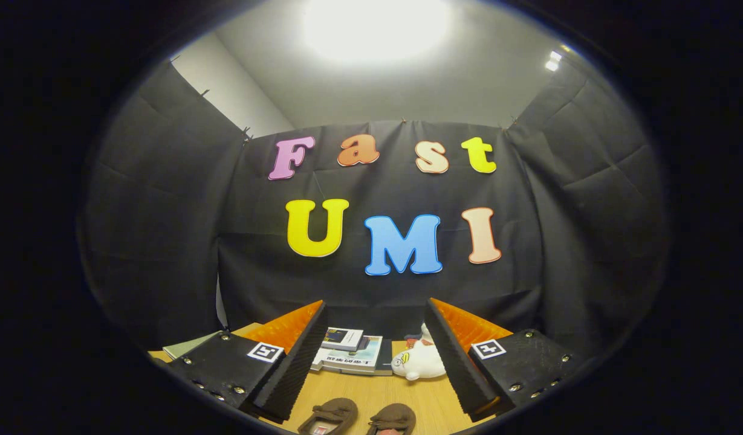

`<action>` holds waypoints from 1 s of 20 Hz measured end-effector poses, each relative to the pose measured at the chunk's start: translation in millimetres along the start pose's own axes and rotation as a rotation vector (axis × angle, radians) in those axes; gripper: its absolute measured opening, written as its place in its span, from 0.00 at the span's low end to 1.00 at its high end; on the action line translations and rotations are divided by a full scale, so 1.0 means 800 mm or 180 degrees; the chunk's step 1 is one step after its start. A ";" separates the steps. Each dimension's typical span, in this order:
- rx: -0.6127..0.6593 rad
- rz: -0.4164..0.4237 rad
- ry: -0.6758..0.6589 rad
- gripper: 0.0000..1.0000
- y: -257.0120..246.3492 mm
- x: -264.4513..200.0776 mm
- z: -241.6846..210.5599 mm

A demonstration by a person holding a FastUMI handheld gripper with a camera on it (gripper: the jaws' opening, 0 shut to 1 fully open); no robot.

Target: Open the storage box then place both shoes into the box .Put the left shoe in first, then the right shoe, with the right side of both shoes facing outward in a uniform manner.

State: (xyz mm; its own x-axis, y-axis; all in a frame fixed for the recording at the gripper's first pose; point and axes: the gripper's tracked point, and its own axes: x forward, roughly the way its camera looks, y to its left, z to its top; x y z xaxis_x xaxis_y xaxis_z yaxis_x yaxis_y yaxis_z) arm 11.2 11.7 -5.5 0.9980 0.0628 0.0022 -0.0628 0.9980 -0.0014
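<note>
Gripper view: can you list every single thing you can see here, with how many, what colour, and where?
Soft brown slip-on shoes: two, brown, side by side on the table between the tongs' fingers.
White plush toy: one, white with a bit of red behind it, beyond the shoes, by the right finger.
Stack of paperback books: a few, pale covers, beyond the shoes, next to the plush toy.
Light wooden table: one, tan, under everything.
Black cloth booth wall: dark, behind the table.
Bright ceiling light: one, white, overhead.
Tongs: one pair, fingers spread wide apart, holding nothing.
</note>
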 end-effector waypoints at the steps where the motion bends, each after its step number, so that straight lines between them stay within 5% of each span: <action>1: 0.0090 0.0043 0.0041 0.97 0.005 0.000 -0.007; 20: 0.1830 0.0796 0.1305 0.98 0.152 -0.017 -0.163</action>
State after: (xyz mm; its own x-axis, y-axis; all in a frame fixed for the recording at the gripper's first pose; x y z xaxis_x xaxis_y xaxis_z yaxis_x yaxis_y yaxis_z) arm -9.5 131.9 -136.3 0.8676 0.3947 -0.3026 -0.1670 0.8043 0.5702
